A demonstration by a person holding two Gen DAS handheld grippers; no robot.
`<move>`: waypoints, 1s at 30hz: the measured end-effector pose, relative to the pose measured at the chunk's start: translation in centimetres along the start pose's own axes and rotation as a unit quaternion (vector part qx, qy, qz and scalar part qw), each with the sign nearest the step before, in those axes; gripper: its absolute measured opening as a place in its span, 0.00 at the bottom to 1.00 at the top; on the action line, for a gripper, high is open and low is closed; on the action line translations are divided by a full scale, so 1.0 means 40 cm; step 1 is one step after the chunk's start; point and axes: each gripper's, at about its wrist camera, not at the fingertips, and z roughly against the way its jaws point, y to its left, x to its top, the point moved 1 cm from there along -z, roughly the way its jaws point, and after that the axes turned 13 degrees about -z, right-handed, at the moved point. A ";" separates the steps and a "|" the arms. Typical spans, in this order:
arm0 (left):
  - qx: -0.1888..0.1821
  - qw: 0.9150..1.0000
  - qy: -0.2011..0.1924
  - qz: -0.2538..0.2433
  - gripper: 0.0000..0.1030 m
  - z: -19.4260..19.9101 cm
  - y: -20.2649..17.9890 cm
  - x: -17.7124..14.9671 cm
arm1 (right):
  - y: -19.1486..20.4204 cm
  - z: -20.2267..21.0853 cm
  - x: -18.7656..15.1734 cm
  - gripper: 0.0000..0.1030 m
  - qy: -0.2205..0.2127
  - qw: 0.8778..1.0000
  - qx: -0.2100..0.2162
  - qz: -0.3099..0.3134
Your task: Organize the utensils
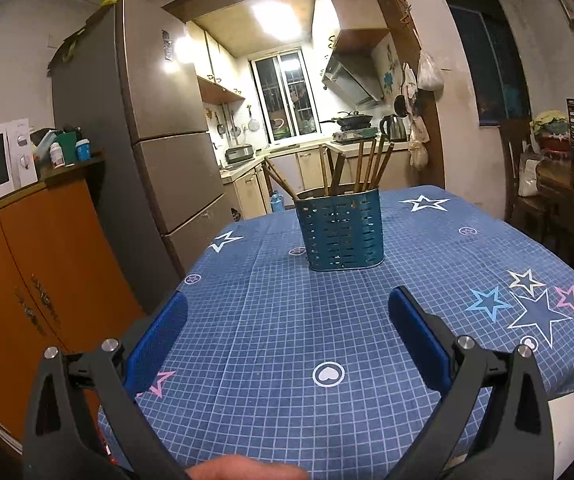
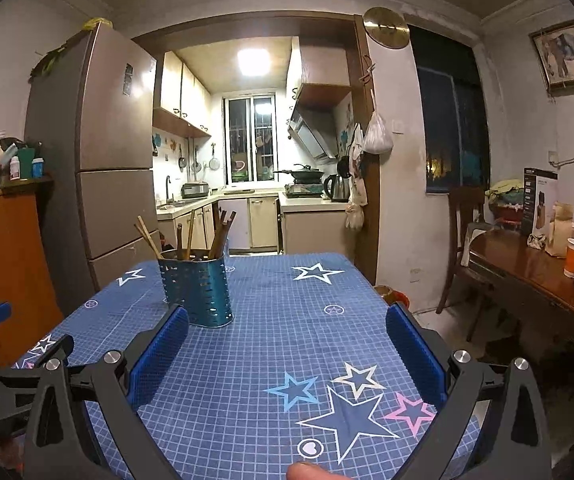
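Observation:
A teal perforated utensil holder [image 1: 341, 232] stands upright on the blue star-patterned tablecloth [image 1: 287, 340], with several wooden chopsticks [image 1: 367, 164] standing in it. It also shows in the right wrist view [image 2: 197, 290], with its chopsticks [image 2: 191, 236], to the left of centre. My left gripper [image 1: 287, 300] is open and empty, held above the cloth short of the holder. My right gripper [image 2: 287, 316] is open and empty, to the right of the holder. The left gripper also shows in the right wrist view [image 2: 7, 344], at the left edge.
A fridge [image 1: 147, 120] and an orange cabinet [image 1: 27, 280] with a microwave stand left of the table. A kitchen opens behind. A wooden side table [image 2: 535, 280] with a cup, a red flask and boxes, and a chair [image 2: 463, 232], stand to the right.

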 end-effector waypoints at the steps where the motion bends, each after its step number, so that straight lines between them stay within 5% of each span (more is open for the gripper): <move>1: -0.003 1.000 0.000 -0.001 0.94 0.000 -0.001 -0.001 | 0.001 0.002 -0.001 0.96 -0.001 1.000 0.000 0.002; 12: -0.003 1.000 -0.003 0.018 0.94 -0.003 0.004 -0.008 | 0.009 0.000 -0.013 0.96 0.004 1.000 -0.003 0.012; 16: -0.001 1.000 0.003 0.031 0.82 -0.009 0.011 -0.012 | 0.004 0.002 -0.010 0.96 0.003 1.000 -0.005 0.009; 30: -0.010 0.999 0.020 0.034 0.83 -0.007 0.008 -0.014 | -0.006 0.006 -0.006 0.96 0.005 1.000 -0.008 -0.003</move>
